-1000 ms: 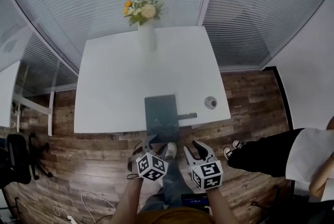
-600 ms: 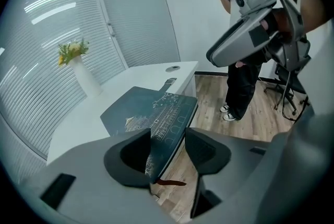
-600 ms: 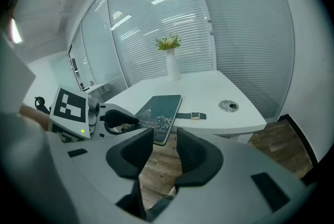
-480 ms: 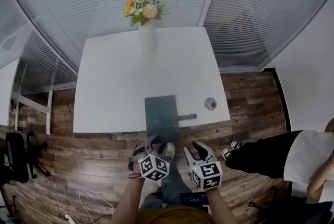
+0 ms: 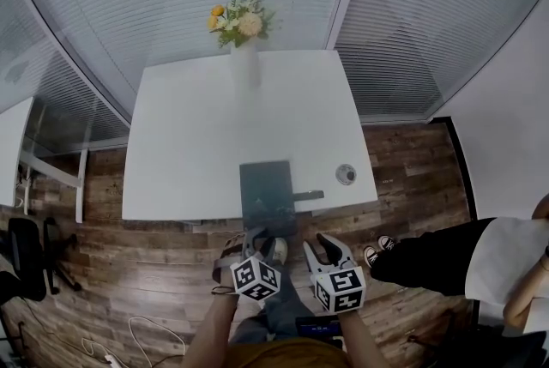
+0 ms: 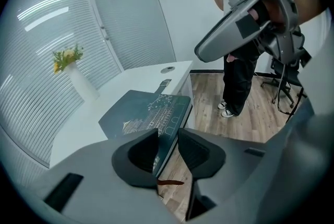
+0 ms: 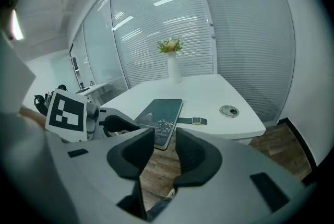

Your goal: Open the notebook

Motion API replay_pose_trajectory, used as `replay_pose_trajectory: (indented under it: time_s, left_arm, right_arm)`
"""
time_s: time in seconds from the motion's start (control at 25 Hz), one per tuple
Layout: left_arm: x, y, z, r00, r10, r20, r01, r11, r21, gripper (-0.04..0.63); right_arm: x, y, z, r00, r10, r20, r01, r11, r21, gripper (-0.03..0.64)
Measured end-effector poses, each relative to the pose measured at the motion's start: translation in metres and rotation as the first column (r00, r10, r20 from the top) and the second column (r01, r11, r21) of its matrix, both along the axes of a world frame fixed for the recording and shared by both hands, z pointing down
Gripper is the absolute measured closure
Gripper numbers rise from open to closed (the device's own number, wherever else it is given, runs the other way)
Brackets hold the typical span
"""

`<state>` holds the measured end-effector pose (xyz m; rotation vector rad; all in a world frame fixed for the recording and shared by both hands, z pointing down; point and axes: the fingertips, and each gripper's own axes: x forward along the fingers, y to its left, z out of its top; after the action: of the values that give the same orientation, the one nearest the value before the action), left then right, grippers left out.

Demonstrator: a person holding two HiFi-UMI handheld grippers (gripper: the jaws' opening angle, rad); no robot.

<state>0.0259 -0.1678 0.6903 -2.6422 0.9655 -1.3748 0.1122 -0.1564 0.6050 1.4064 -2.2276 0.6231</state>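
A closed dark teal notebook [image 5: 266, 186] lies at the near edge of the white table [image 5: 189, 143], its strap [image 5: 307, 195] sticking out to the right. Both grippers hang short of the table, over the wooden floor. My left gripper [image 5: 255, 234] sits just below the notebook's near edge, and its jaws are closing with nothing between them. My right gripper [image 5: 322, 243] is beside it to the right, its jaws also closing on nothing. In the left gripper view the notebook [image 6: 148, 113] lies ahead of the jaws [image 6: 168, 140]. From the right gripper [image 7: 165, 139] the notebook [image 7: 163, 112] lies ahead, slightly left.
A white vase of flowers [image 5: 244, 49] stands at the table's far edge. A round cable port [image 5: 346, 174] sits at the table's near right. A person [image 5: 446, 250] stands to the right on the floor, and an office chair [image 5: 30, 259] stands at the left.
My left gripper's jaws have come closer together. Both grippers stay where they were, short of the table.
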Motion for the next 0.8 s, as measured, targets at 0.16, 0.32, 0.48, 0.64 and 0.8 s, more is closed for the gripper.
replay_pose_trajectory:
  time_s: [0.16,0.32,0.48,0.64,0.8]
  left_arm:
    - [0.000,0.002,-0.004,1.000,0.006,-0.010,-0.006,1.000,-0.009,0.469]
    - [0.000,0.003,-0.010,1.000,0.002,-0.027,-0.002,1.000,0.003,0.488]
    - [-0.002,0.004,-0.014,0.999,-0.005,-0.040,0.005,1.000,0.020,0.502]
    - [-0.003,0.004,-0.021,0.999,-0.004,-0.049,0.006,0.999,0.043,0.519]
    - [-0.006,0.005,-0.027,0.999,-0.004,-0.054,0.008,0.997,0.075,0.532]
  right_arm:
    - [0.000,0.001,-0.004,1.000,0.003,0.003,-0.003,1.000,0.007,0.480]
    - [-0.003,0.003,-0.008,1.000,0.001,0.002,-0.001,1.000,0.017,0.483]
    - [-0.005,0.007,-0.008,1.000,-0.001,0.002,0.001,1.000,0.022,0.485]
    - [-0.004,0.010,-0.010,1.000,0.001,-0.004,-0.001,1.000,0.026,0.489]
    - [-0.002,0.013,-0.013,1.000,0.010,-0.004,-0.010,0.999,0.037,0.492]
